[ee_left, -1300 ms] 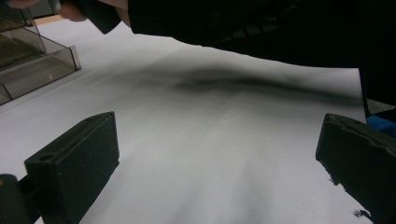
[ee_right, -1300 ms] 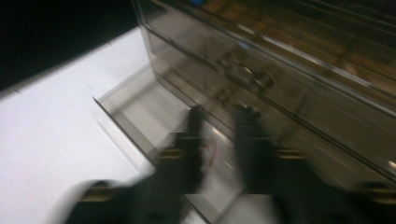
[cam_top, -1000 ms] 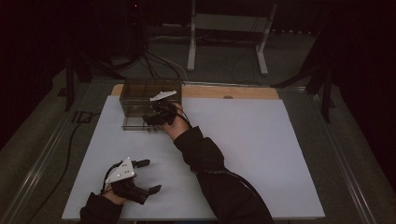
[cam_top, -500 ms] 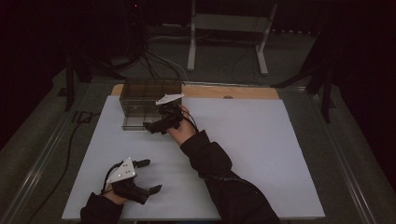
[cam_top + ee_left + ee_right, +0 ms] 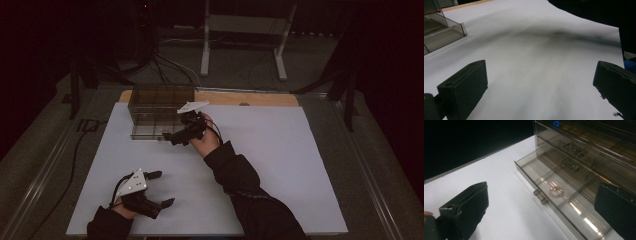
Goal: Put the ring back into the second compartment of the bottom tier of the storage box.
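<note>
Right tongs (image 5: pixel 172 136) pulled back from the drawer box (image 5: pixel 150 107), now sitting just off its front edge in the upper middle of the high view, where a second ago the hand was reaching right into the front. Jaws spread wide, nothing between them. Bottom drawer (image 5: pixel 564 202) standing pulled out in the right gripper view, stretching from centre to lower right, its little knob (image 5: pixel 540 197) facing the desk (image 5: pixel 280 165). Inside, a small ring of pinkish beads (image 5: pixel 555 192) lying flat on the drawer floor just behind the knob. Two upper drawers closed above it, toward the upper right.

Left tongs (image 5: pixel 157 189) parked low left in the high view, unmoved across the last second, jaws wide apart over bare white desk, holding nothing.

Looks like a release-and-retreat: drawer open, ring inside, hand backing away. Probably either a drop-off just finished with a push shut to come, or a drawer freshly opened for a pick. Hard to call.
</note>
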The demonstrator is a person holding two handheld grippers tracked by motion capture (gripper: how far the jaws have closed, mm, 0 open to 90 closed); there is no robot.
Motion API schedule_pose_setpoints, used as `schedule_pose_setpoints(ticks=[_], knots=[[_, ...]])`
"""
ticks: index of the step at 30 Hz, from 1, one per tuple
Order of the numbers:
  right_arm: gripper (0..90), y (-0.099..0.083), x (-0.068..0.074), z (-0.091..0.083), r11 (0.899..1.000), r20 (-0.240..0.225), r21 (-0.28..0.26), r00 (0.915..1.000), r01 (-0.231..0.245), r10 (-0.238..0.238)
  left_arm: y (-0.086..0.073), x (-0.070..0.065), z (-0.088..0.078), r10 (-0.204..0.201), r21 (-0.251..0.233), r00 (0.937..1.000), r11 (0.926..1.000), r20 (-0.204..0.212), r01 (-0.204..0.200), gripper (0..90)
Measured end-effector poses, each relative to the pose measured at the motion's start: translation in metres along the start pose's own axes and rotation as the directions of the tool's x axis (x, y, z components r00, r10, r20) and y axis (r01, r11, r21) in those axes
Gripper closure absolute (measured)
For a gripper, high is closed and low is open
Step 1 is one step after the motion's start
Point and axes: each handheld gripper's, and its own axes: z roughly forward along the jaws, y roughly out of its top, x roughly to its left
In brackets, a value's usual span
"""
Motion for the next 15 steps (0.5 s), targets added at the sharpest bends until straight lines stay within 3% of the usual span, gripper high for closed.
schedule_pose_setpoints(ticks=[15], knots=[[0.0, -0.015, 0.006, -0.025, 1.000, -0.003, 0.005, 1.0000, 0.007, -0.007, -0.001, 0.000, -0.003, -0.002, -0.011, 1.0000, 0.9999, 0.003, 0.002, 0.6]])
